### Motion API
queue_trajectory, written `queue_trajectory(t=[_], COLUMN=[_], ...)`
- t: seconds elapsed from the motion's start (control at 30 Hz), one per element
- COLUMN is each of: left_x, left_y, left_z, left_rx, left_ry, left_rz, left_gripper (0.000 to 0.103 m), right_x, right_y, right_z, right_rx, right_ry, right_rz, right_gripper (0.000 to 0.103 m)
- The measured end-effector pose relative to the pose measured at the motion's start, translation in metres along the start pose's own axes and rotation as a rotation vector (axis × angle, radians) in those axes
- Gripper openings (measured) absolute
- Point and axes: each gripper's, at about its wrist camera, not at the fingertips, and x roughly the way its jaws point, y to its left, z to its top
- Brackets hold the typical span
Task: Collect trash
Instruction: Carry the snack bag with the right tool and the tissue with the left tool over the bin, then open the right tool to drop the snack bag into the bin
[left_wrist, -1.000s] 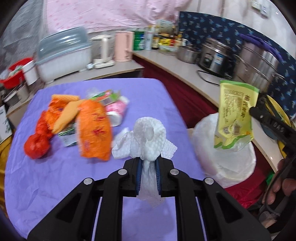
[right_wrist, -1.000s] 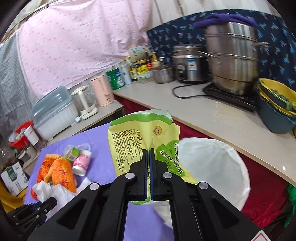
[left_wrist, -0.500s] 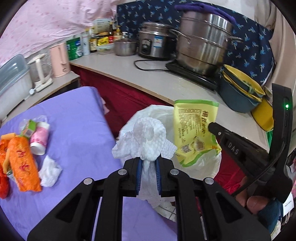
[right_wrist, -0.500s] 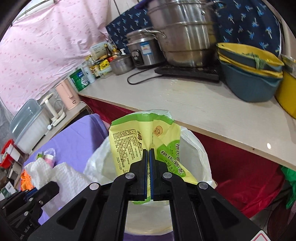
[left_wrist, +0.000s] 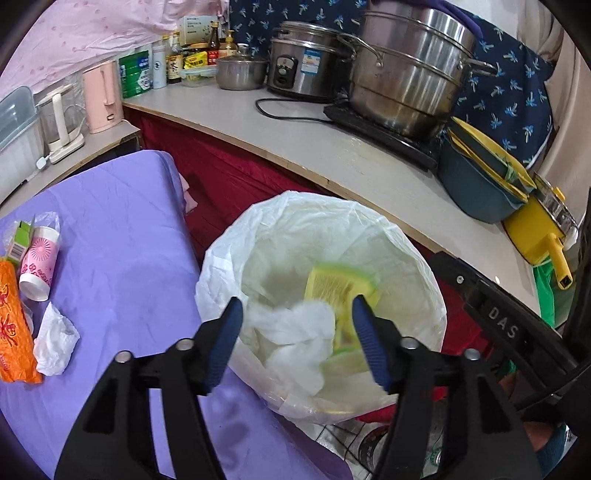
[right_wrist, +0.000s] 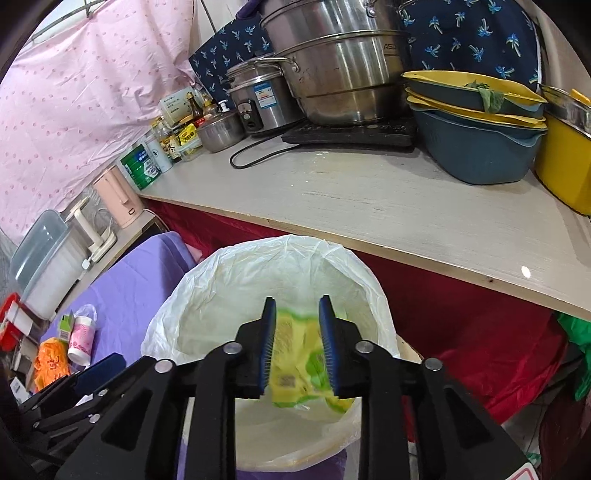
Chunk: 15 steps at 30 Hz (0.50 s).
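Observation:
A bin lined with a white bag (left_wrist: 406, 254) (right_wrist: 207, 280) stands beside the purple table (left_wrist: 122, 229). My left gripper (left_wrist: 295, 339) is open above the bin; a white tissue (left_wrist: 295, 328) falls inside below it. My right gripper (right_wrist: 297, 343) is open over the bin, and the blurred yellow-green snack packet (right_wrist: 295, 373) (left_wrist: 332, 288) drops into it. On the table lie an orange wrapper (left_wrist: 11, 332), a crumpled tissue (left_wrist: 55, 341), a pink cup (left_wrist: 37, 266) and a green carton (left_wrist: 18, 240).
A counter (right_wrist: 406, 206) runs behind the bin with a steamer pot (right_wrist: 343, 70), rice cooker (right_wrist: 258, 103), stacked blue and yellow basins (right_wrist: 476, 147) and bottles. A pink kettle (left_wrist: 101, 99) stands at the back left. Red cloth (right_wrist: 461, 295) hangs below the counter.
Both grippers moved over the bin and opened. The tissue left my left gripper and the snack packet left my right gripper; both are dropping into the bag.

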Motion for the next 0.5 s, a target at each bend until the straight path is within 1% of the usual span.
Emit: queue_trajectory(t=[0.07, 0.13, 0.2, 0.33, 0.5], left_x=[-0.005, -0.013, -0.019, -0.032, -0.05], left_y=[0.003, 0.005, 0.008, 0.018, 0.041], left_z=[0.001, 0.002, 0.002, -0.001, -0.007], left_rx=[-0.009, -0.012, -0.015, -0.028, -0.077], left_ry=[-0.013, -0.033, -0.05, -0.068, -0.088], left_rz=[0.007, 0.024, 0.047, 0.086, 0.145], left_gripper=[0.064, 0.066, 0.071, 0.071, 0.072], right_x=[-0.005, -0.008, -0.013, -0.021, -0.033], right_y=[0.003, 0.008, 0.016, 0.031, 0.055], right_z=[0.0, -0.001, -0.003, -0.006, -0.014], right_rx=[-0.003, -0.018, -0.037, -0.058, -0.099], right_ry=[-0.006, -0.01, -0.015, -0.021, -0.026], right_rz=[0.008, 0.011, 0.02, 0.05, 0.089], right_gripper=[0.028, 0.032, 0.034, 0.04, 0.045])
